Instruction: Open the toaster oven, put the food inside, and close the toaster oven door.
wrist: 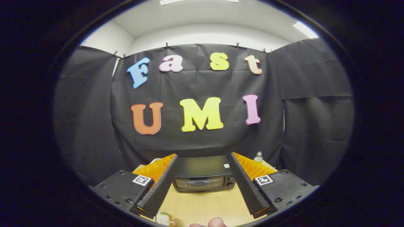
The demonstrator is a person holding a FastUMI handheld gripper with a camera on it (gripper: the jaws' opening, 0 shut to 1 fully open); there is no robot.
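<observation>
Gripper (202, 156): fingers spread wide apart, holding nothing, raised above the wooden table (205, 205).
Toaster oven (202, 176): dark, boxy, door closed, handle across the glass front and knobs at its right; it sits on the table ahead, framed between the fingers.
Food (164, 218): a partly seen wrapped item beside the left finger's base.
Bottle (258, 157): behind the oven, to the right.
Fingertip (216, 222): a person's, at the table's near edge.
</observation>
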